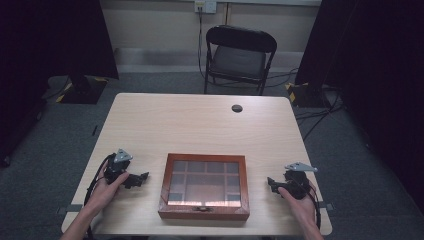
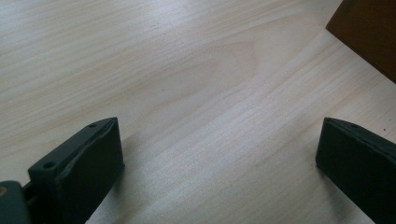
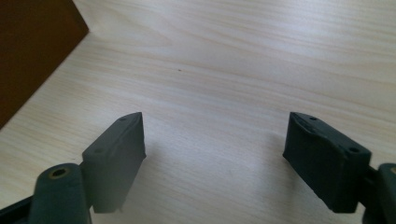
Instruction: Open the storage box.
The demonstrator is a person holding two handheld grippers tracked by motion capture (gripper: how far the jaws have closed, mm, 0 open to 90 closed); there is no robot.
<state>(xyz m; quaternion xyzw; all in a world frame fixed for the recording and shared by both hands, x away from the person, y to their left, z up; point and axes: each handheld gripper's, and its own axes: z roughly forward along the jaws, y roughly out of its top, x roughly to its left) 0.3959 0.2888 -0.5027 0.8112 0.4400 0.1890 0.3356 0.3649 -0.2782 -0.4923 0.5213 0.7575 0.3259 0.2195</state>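
Note:
A brown wooden box (image 1: 204,186) with a glass lid and a small front clasp lies shut near the table's front edge, its inside split into several compartments. My left gripper (image 1: 142,177) rests on the table to the box's left, held by a hand, jaws wide open and empty, pointing at the box. My right gripper (image 1: 271,183) sits to the box's right, also open and empty. A corner of the box (image 2: 369,32) appears at the upper right of the left gripper view, and the box's side (image 3: 32,51) at the upper left of the right gripper view.
The light wooden table (image 1: 200,120) has a round cable grommet (image 1: 237,108) near its far edge. A black folding chair (image 1: 239,57) stands beyond the table. Black curtains and stands flank both sides, with cables on the grey floor.

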